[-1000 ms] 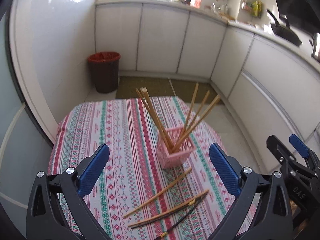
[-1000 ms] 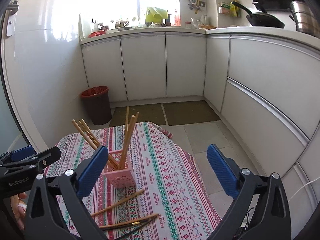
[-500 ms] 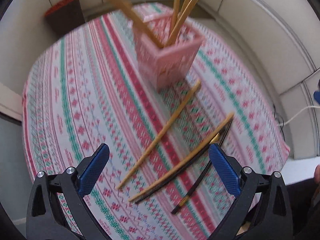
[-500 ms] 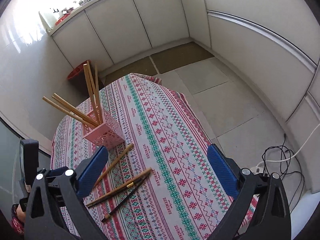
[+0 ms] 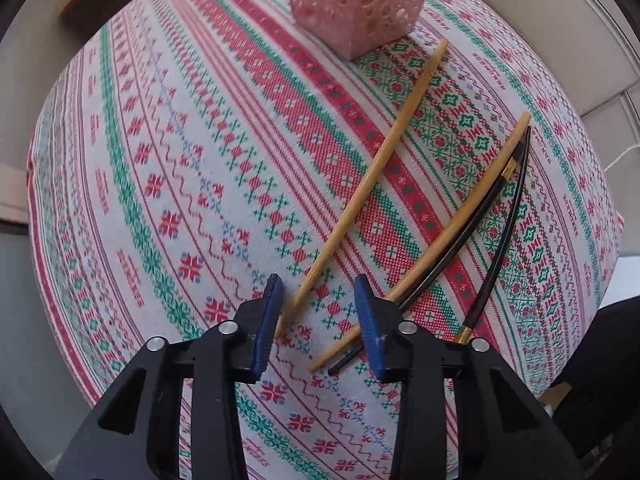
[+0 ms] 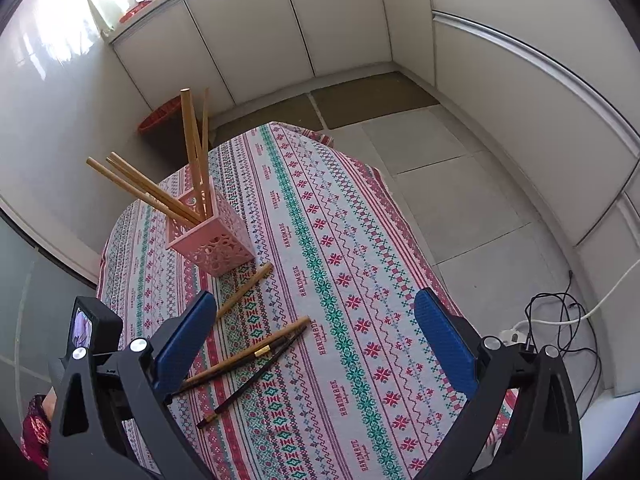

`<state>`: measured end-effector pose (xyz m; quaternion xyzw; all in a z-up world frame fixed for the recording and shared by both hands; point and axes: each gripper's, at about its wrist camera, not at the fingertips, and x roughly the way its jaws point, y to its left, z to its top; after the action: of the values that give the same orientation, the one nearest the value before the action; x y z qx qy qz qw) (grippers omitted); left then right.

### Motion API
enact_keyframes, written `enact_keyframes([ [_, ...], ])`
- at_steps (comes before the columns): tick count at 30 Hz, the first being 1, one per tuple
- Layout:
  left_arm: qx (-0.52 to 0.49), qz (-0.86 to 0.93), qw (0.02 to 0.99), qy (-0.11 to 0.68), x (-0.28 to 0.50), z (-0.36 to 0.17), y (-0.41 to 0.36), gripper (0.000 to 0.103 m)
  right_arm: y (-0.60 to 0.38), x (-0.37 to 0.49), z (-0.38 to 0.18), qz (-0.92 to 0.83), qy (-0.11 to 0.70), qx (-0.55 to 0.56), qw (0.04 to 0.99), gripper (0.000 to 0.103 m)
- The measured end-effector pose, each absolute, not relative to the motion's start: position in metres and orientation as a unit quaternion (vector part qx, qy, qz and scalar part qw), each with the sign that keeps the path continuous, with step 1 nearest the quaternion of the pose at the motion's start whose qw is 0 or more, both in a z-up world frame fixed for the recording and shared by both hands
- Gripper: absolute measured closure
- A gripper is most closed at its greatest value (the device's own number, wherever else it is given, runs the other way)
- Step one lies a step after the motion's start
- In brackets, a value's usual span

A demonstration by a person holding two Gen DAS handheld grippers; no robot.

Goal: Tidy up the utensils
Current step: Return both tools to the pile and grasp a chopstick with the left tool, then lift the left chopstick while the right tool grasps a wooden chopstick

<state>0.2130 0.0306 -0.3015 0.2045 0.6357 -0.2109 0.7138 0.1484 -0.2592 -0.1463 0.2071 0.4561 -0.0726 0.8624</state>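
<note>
A pink perforated holder point(image 6: 214, 238) point(image 5: 356, 0) stands on the patterned tablecloth point(image 6: 360, 280) with several wooden chopsticks point(image 6: 192, 152) leaning in it. On the cloth lie a lone wooden chopstick point(image 5: 368, 172) point(image 6: 244, 290), another wooden one point(image 5: 440, 240), and two black chopsticks point(image 5: 500, 240) point(image 6: 252, 380). My left gripper point(image 5: 318, 300) is low over the cloth, its jaws partly closed around the near tip of the lone wooden chopstick, with a gap still showing. My right gripper point(image 6: 316, 336) is open and empty, held high above the table.
A red-lined bin point(image 6: 160, 114) stands on the floor behind the table. White cabinets point(image 6: 280, 20) run along the wall. Cables and a power strip point(image 6: 552, 320) lie on the tiled floor at the right. The table's edge drops off at the right.
My left gripper dropped toward the cloth and its jaws narrowed around the near tip of the lone wooden chopstick. My right gripper rose and tilted down, staying open.
</note>
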Motion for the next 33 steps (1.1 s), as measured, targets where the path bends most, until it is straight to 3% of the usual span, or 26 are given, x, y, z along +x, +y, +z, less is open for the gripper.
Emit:
enact_keyframes([
  [2, 0.219, -0.231, 0.711, 0.627, 0.209, -0.301, 0.021, 0.090, -0.261, 0.149, -0.149, -0.074, 0.462, 0.212, 0.858, 0.007],
  [4, 0.244, -0.248, 0.709, 0.613, 0.203, -0.300, 0.010, 0.096, -0.263, 0.149, -0.153, -0.077, 0.469, 0.214, 0.854, 0.007],
  [10, 0.275, -0.289, 0.720, 0.567, 0.170, -0.282, -0.016, 0.099, -0.266, 0.143, -0.153, -0.095, 0.464, 0.195, 0.859, 0.007],
  [15, 0.254, -0.324, 0.765, 0.496, 0.134, -0.217, -0.031, 0.099, -0.269, 0.140, -0.153, -0.091, 0.463, 0.197, 0.860, 0.007],
  [22, 0.159, -0.332, 0.842, 0.394, 0.099, -0.128, 0.005, 0.099, -0.255, 0.143, -0.159, -0.062, 0.475, 0.193, 0.856, 0.007],
  [26, 0.116, -0.316, 0.871, 0.359, 0.086, -0.098, 0.032, 0.099, -0.240, 0.151, -0.175, -0.035, 0.516, 0.197, 0.833, 0.007],
  [29, 0.094, -0.309, 0.881, 0.347, 0.081, -0.090, 0.049, 0.099, -0.242, 0.162, -0.210, -0.029, 0.574, 0.278, 0.770, 0.007],
  [31, 0.087, -0.305, 0.885, 0.342, 0.082, -0.086, 0.056, 0.099, -0.247, 0.172, -0.235, -0.027, 0.603, 0.361, 0.711, 0.015],
  [32, 0.082, -0.305, 0.886, 0.340, 0.082, -0.084, 0.059, 0.099, -0.248, 0.178, -0.246, -0.028, 0.614, 0.388, 0.687, 0.029],
  [33, 0.079, -0.306, 0.886, 0.339, 0.083, -0.084, 0.060, 0.099, -0.247, 0.183, -0.252, -0.031, 0.621, 0.395, 0.676, 0.036],
])
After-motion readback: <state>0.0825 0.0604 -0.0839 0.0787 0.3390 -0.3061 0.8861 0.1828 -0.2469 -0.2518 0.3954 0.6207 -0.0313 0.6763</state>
